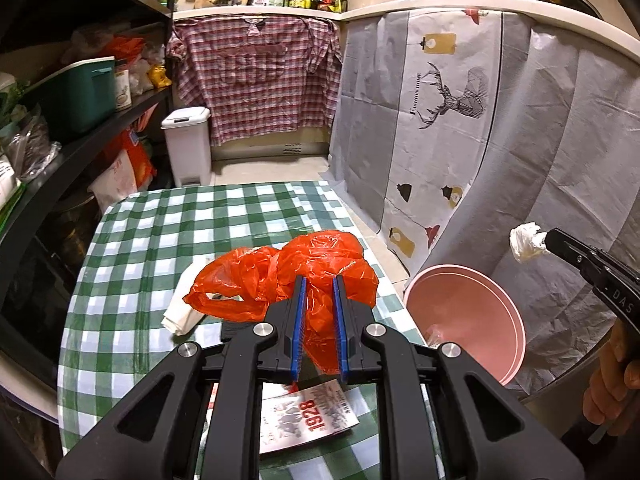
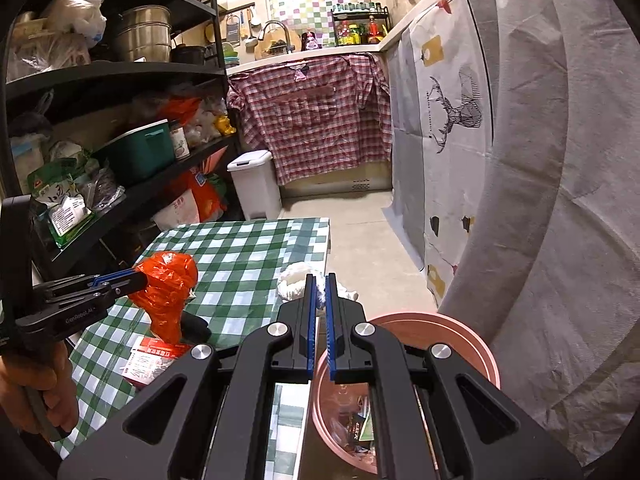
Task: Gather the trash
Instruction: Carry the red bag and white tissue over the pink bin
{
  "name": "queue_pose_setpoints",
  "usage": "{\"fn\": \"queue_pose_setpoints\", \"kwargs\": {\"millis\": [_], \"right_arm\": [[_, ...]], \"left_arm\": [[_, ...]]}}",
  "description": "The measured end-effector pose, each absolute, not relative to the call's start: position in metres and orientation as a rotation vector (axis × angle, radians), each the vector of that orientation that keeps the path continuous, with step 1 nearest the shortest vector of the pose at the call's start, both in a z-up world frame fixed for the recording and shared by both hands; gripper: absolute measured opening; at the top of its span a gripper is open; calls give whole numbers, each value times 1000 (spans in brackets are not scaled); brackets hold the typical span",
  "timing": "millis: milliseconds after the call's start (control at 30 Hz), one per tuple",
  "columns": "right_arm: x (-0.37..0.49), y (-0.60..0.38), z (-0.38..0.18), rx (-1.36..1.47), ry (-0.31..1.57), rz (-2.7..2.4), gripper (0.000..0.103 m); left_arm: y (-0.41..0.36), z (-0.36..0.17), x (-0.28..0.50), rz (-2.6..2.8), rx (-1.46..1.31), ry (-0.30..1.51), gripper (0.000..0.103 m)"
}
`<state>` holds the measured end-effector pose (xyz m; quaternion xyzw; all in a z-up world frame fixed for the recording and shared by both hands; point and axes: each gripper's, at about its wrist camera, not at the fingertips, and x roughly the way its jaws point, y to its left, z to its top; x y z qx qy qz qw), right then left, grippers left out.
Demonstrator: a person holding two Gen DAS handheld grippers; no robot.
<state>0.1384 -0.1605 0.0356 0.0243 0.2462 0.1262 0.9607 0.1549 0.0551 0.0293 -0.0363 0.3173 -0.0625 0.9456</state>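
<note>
My left gripper (image 1: 319, 280) is shut on a crumpled orange plastic bag (image 1: 288, 272) and holds it above the green-checked table (image 1: 168, 232); the bag (image 2: 168, 292) and that gripper (image 2: 140, 279) also show in the right wrist view. My right gripper (image 2: 320, 280) is shut on a white crumpled tissue (image 2: 294, 284), held beside the table's right edge, above and behind the pink bin (image 2: 420, 328). In the left wrist view the tissue (image 1: 526, 240) sits at the right gripper's tip (image 1: 548, 240) above the pink bin (image 1: 468, 312). The bin holds some wrappers (image 2: 360, 428).
A white folded paper (image 1: 184, 304), a dark object (image 1: 236, 330) and a printed packet (image 1: 308, 416) lie on the table. A white pedal bin (image 1: 188, 144) stands on the floor beyond. Black shelving (image 1: 60, 152) runs along the left; curtained counters (image 1: 460, 120) on the right.
</note>
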Motion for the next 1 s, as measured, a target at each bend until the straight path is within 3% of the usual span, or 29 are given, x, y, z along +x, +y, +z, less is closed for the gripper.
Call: {"fn": "queue_pose_setpoints", "kwargs": {"millis": [1000], "right_arm": [[135,-204,29,74,514,164,5]], "left_arm": [[-7,23,170,-257,-58,650,13]]}}
